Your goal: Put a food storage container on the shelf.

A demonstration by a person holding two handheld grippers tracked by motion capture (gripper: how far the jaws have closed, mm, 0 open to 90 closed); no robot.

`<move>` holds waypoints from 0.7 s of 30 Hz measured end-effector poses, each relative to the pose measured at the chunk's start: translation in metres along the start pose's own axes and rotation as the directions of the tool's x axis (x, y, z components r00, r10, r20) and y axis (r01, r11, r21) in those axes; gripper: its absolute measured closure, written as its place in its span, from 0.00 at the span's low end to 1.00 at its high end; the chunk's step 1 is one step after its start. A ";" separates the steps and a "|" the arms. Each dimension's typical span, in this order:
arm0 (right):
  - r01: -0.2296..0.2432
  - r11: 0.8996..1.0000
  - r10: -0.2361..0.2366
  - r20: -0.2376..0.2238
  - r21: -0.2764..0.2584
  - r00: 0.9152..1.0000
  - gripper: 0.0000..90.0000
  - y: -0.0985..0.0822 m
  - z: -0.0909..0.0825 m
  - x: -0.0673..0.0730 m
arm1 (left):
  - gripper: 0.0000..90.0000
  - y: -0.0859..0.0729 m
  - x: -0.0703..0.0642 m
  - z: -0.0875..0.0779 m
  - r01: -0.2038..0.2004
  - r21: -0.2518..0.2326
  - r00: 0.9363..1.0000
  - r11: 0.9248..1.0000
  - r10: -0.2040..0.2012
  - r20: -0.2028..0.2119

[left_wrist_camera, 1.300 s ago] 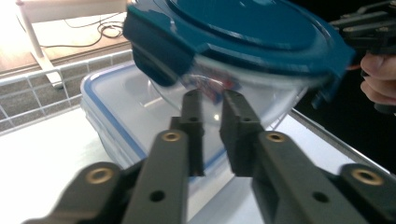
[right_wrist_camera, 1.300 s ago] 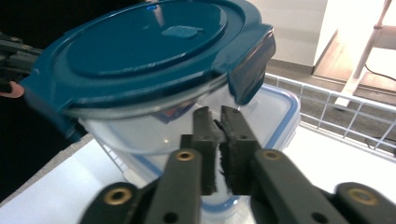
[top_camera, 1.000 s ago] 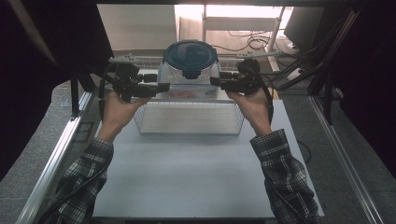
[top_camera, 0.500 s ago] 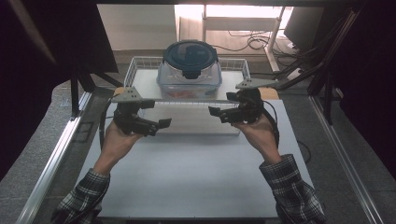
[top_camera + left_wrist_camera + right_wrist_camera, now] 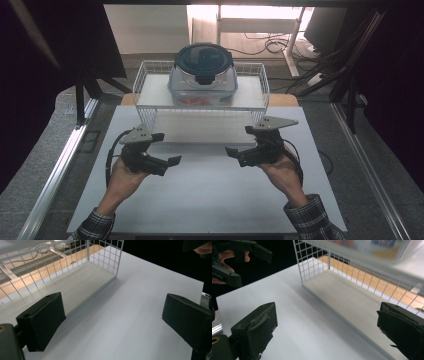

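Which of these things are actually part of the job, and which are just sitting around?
Part of the job: lidded container; white wire rack; left gripper and right gripper, both open and empty.

Just around: white tabletop; cables on the floor behind.

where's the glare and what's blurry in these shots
High view: bright backlight washes out the floor behind the wire rack, the sides fall into darkness, and the lidded container stays fairly sharp. Left gripper view: the rack's top left corner is blown out and soft. Right gripper view: the container at the top is blurred, while the black fingers look sharp.
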State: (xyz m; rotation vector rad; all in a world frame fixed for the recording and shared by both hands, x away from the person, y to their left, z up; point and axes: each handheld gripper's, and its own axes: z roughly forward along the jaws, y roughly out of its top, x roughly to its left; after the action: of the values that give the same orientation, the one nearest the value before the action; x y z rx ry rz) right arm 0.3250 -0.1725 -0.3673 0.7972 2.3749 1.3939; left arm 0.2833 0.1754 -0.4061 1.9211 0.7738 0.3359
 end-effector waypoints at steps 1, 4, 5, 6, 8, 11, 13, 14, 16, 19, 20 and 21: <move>-0.001 1.000 0.001 0.001 0.005 1.000 0.03 -0.004 0.000 0.001 | 0.04 -0.004 -0.001 0.001 -0.006 0.004 1.000 1.000 0.006 -0.002; -0.001 1.000 0.001 0.011 0.009 1.000 0.03 -0.014 0.000 0.002 | 0.04 -0.014 -0.003 0.004 -0.009 0.010 1.000 1.000 0.009 -0.013; -0.004 1.000 0.004 0.012 0.012 1.000 0.03 -0.017 0.000 0.002 | 0.04 -0.017 -0.003 0.005 -0.007 0.011 1.000 1.000 0.007 -0.015; -0.006 1.000 0.005 0.015 0.013 1.000 0.03 -0.020 0.000 0.002 | 0.04 -0.020 -0.003 0.006 -0.004 0.011 1.000 1.000 0.004 -0.016; -0.002 1.000 0.001 0.024 0.013 1.000 0.03 -0.026 0.000 0.001 | 0.04 -0.026 -0.001 0.007 0.007 0.006 1.000 1.000 -0.007 -0.022; 0.004 1.000 -0.006 0.039 0.031 0.999 0.03 -0.032 0.000 0.001 | 0.05 -0.032 0.002 0.008 0.028 0.009 0.999 1.000 -0.027 -0.027; 0.004 1.000 -0.005 0.048 0.027 0.999 0.03 -0.035 0.000 0.000 | 0.05 -0.035 0.003 0.009 0.036 0.004 0.999 0.999 -0.036 -0.024; 0.000 1.000 -0.002 0.045 0.025 0.999 0.03 -0.036 0.000 0.000 | 0.05 -0.037 0.002 0.009 0.039 0.006 0.999 0.999 -0.038 -0.023; -0.001 1.000 -0.001 0.042 0.029 0.999 0.03 -0.040 0.000 0.001 | 0.05 -0.039 0.000 0.010 0.031 0.011 0.999 0.999 -0.031 -0.029; -0.003 0.999 0.002 0.039 0.034 0.999 0.03 -0.046 0.001 0.004 | 0.05 -0.043 -0.002 0.009 0.032 0.013 0.999 0.999 -0.032 -0.029; -0.004 0.999 0.002 0.039 0.033 0.999 0.03 -0.048 0.001 0.005 | 0.05 -0.044 -0.003 0.009 0.035 0.007 0.999 0.999 -0.035 -0.028; -0.006 0.999 0.005 0.039 0.032 0.999 0.02 -0.050 0.001 0.005 | 0.05 -0.045 -0.005 0.008 0.036 0.004 0.999 0.999 -0.036 -0.026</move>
State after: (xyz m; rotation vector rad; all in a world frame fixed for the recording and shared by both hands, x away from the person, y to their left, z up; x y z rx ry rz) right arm 0.3050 -0.1878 -0.4109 0.8321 2.3725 1.3333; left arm 0.2679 0.1800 -0.4491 1.9078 0.8262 0.3376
